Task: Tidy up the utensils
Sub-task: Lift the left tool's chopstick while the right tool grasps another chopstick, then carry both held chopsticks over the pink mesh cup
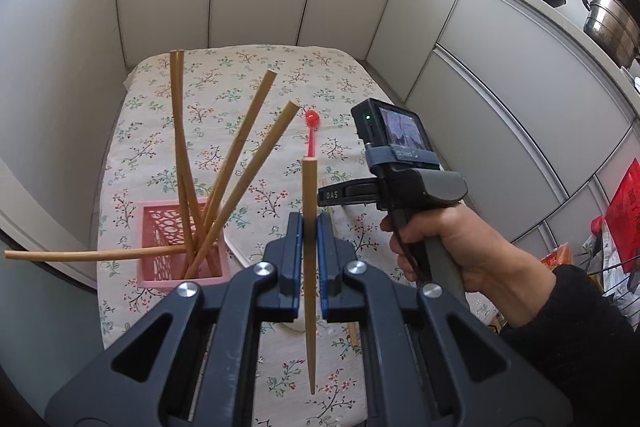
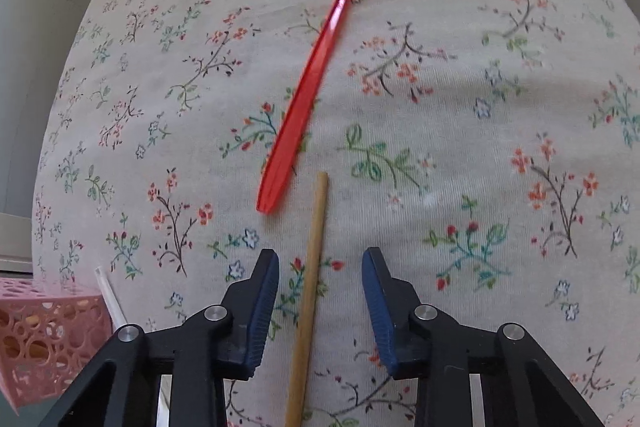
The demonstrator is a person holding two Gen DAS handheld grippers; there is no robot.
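Clamping a wooden chopstick (image 1: 309, 267), the left gripper (image 1: 309, 259) is being held above the counter (image 1: 152, 131), its fingers pressed together on the stick, which is standing nearly upright. Five more chopsticks (image 1: 236, 167) are being kept in the pink basket (image 1: 160, 227) at the near left. The right gripper (image 2: 320, 311) is being lowered over a second chopstick (image 2: 310, 287) lying on the floral cloth; its fingers are standing apart on either side, not touching it. The stick's near end is cut off by the frame. A red spoon (image 2: 316, 67) is lying just beyond. Something white beside the basket is too hidden to be identified.
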